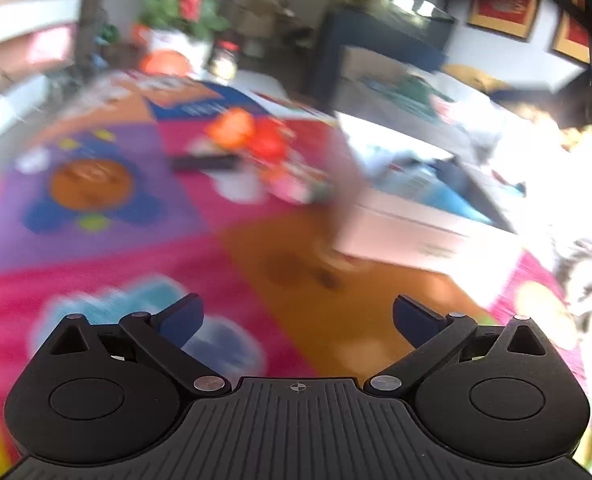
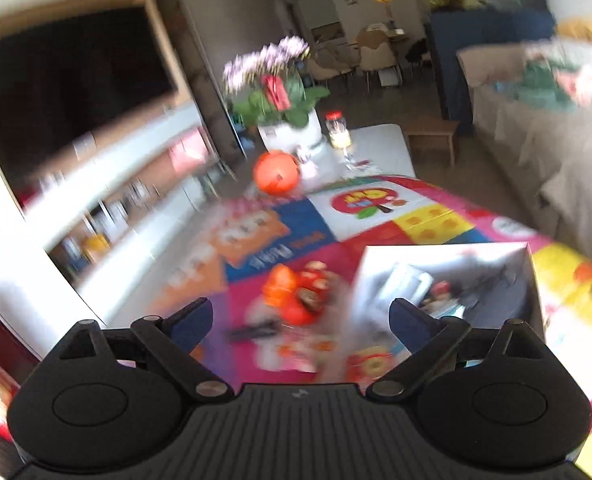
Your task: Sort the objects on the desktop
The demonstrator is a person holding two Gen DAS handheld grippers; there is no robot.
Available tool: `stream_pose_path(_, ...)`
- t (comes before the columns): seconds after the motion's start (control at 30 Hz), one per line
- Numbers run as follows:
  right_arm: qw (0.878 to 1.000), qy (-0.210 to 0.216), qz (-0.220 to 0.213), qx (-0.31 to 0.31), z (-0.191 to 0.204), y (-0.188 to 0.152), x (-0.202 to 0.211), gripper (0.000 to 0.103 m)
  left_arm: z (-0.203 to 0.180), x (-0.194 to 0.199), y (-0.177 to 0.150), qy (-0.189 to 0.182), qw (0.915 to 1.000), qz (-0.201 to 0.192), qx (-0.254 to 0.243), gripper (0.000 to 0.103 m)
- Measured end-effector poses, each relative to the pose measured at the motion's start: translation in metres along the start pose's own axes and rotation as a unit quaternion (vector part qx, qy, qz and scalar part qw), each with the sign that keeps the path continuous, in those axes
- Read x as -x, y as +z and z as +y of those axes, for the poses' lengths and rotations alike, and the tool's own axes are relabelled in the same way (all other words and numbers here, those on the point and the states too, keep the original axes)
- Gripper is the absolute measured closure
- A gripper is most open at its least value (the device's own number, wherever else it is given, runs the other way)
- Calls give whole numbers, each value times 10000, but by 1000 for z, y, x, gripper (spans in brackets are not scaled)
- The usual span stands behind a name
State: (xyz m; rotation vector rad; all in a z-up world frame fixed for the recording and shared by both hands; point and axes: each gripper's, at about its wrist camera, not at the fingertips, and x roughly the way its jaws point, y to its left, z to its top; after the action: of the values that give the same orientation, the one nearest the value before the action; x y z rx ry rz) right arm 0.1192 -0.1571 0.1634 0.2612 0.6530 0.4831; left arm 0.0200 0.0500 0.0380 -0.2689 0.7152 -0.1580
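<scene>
Covering the surface (image 2: 428, 216), a bright patchwork mat carries a white box (image 2: 448, 280) at its right edge — evidently the sorting bin. Blurred red-orange clutter (image 2: 300, 292) lies just left of it. Left tool (image 1: 298, 316) and right tool (image 2: 300, 320) — both spread apart, empty.

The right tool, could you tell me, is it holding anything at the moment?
No, the right tool is open with nothing between its fingers; the orange and red objects lie on the mat beyond it.

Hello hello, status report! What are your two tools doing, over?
Left tool open, empty. Right tool open, empty. Blurry toy pile on mat, white box beside it. Nothing in the way.
</scene>
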Motion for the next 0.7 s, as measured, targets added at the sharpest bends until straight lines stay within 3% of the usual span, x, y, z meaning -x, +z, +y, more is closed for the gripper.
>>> stream_pose_path(0.1,9962,-24,-578,-647,-12,16,40,3,-19,-1,-13,-941,9939,561,128,0)
stream_pose_path(0.17,9883,-387,-1201,-854,-23,24,64,0,-27,2,-19,-1460,9837,1044,100,0)
stream_pose_path(0.23,9811,-825,-1618,-661,-28,29,74,0,-26,13,-18,-1693,9766,1328,-38,0)
stream_pose_path(0.3,9766,-1268,-1721,-249,-30,26,71,0,-18,30,-9,-1284,9839,1159,-444,0)
stream_pose_path(0.37,9774,-1500,-1489,110,-31,20,57,0,-2,45,5,-203,9920,790,-964,0)
stream_pose_path(0.43,9829,-1476,-1060,308,-30,10,38,0,20,49,21,842,9880,624,-1134,0)
stream_pose_path(0.5,9873,-1342,-695,488,-23,0,18,0,46,54,36,1547,9807,595,-1033,0)
stream_pose_path(0.6,9895,-1111,-321,869,-4,-12,-10,0,71,62,50,2004,9739,499,-945,0)
stream_pose_path(0.7,9885,-922,-122,1194,18,-16,-30,0,83,65,53,1946,9778,199,-745,0)
